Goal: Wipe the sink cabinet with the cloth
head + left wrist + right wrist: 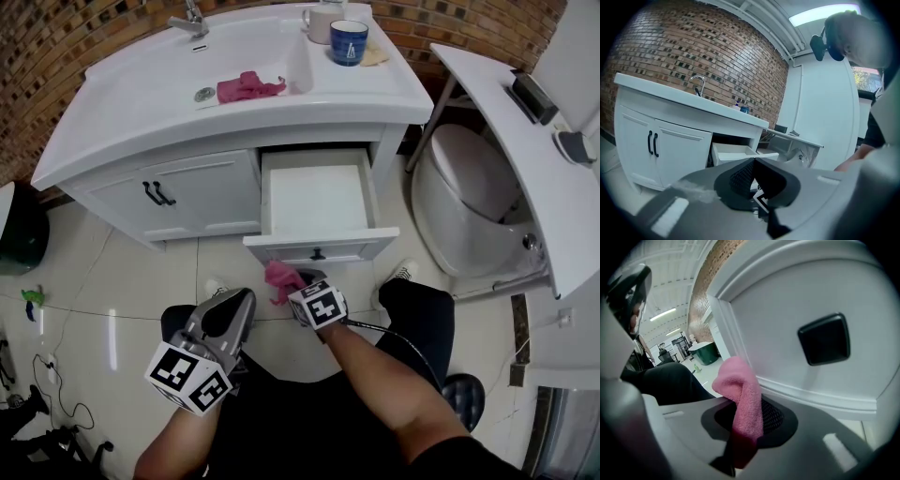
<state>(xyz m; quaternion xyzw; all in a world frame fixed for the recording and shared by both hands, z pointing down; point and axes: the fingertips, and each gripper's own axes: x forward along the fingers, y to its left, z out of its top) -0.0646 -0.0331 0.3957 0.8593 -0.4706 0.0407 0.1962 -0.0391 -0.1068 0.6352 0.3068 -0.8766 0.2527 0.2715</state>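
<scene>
Low on the left, the left hand-held gripper [234,305] [753,161] hangs over the glossy tiled floor [122,300] on a bent forearm, its ribbed dark jaws pressed together on nothing. Just right of it, the right hand-held gripper [300,283] [747,423] reaches forward on a straighter arm and pinches one fuzzy pink cloth [279,279] [740,399], its bunched end just beside the front of the sink cabinet's [187,192] single open drawer [319,202], near its square black knob [824,339]. Farther off, a second pink cloth [246,87] lies crumpled in the smooth white basin, and two mugs, one white [319,23] and one blue [349,42], stand on the worktop [122,103] at the right.
</scene>
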